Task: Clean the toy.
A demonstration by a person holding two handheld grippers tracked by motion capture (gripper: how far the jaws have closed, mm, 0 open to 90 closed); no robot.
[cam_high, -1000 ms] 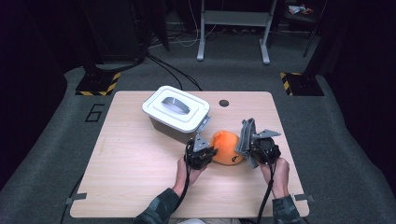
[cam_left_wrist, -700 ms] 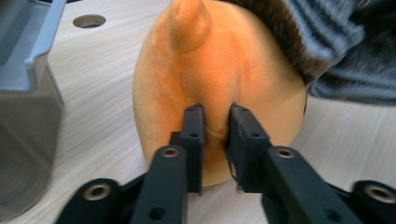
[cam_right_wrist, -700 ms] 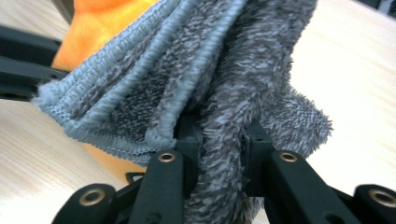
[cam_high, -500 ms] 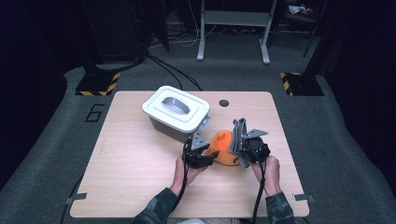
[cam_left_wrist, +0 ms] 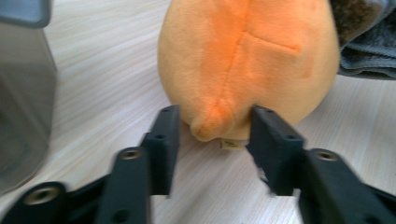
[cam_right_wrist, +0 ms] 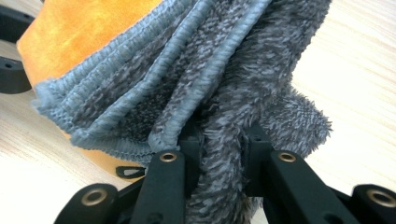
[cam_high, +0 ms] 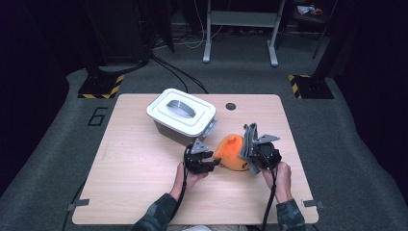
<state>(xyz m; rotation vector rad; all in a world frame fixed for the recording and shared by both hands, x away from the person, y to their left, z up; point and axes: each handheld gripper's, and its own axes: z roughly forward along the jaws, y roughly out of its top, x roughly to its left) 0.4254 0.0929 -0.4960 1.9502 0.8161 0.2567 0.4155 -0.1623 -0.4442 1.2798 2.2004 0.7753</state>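
A: What stands on the desk (cam_high: 134,183)?

B: The biggest thing is a grey storage box (cam_high: 179,126) with a white lid (cam_high: 181,110), toward the far side and left of the middle. Its latch on the near right end hangs out over the wood.

A: And nearer the person?

B: An orange plush toy (cam_high: 232,153) sits on the desk just in front of that box's right end, between the two tools. A folded grey towel (cam_high: 248,140) leans against its right side, touching it.

A: Who holds the towel?

B: The right tool (cam_high: 256,153). In the right gripper view its jaws are pinched tight on a thick fold of the towel (cam_right_wrist: 219,154), with the orange toy (cam_right_wrist: 88,28) right behind the cloth.

A: And the left tool (cam_high: 206,162)?

B: It sits at the toy's left side. In the left gripper view its jaws straddle the narrow seamed end of the toy (cam_left_wrist: 243,65) and have just been closing; the pads sit at the plush, and I cannot tell whether they press on it.
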